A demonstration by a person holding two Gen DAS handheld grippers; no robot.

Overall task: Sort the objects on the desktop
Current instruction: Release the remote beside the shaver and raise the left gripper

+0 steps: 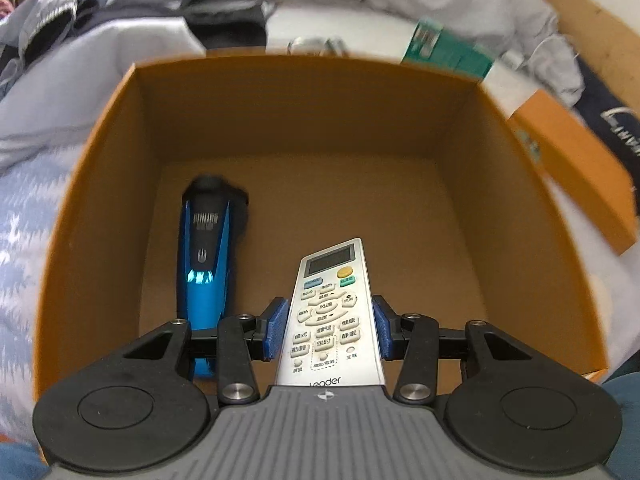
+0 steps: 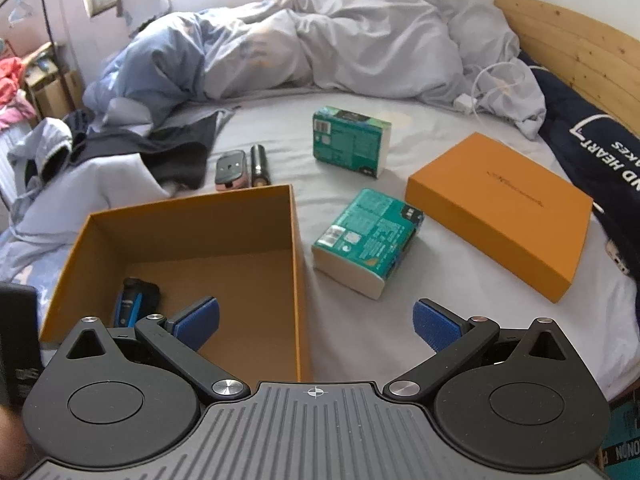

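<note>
A white remote control (image 1: 332, 316) is clamped between the blue pads (image 1: 276, 326) of the left gripper (image 1: 331, 326), which is closed on its two long sides at about mid-length. The remote is held over the inside of the open orange box (image 1: 304, 120), with its display end pointing toward the far wall of the box; whether it touches the box floor cannot be told. Inside the same box, left of the remote and close to the box's left wall, a blue and black electric shaver (image 1: 206, 264) is seen lying on the floor.

The right gripper (image 2: 316, 322) is held with its jaws wide apart and nothing between them, above the near right corner of the box (image 2: 298, 280); one pad (image 2: 198, 320) is seen over the box interior and the other over the bed sheet (image 2: 360, 332) just outside the box's right wall.

Just right of the box, a teal tissue pack (image 2: 368, 240) is lying on the sheet. Further right of the box, well apart from it, the orange lid (image 2: 500, 212) is lying flat. Just beyond the box's far wall, a small dark and pink device (image 2: 231, 170) and a dark cylinder (image 2: 260, 166) are lying side by side. Beyond the box's far right corner a second teal pack (image 2: 351, 140) is standing. A crumpled grey duvet (image 2: 360, 40) is piled farthest from the box.
</note>
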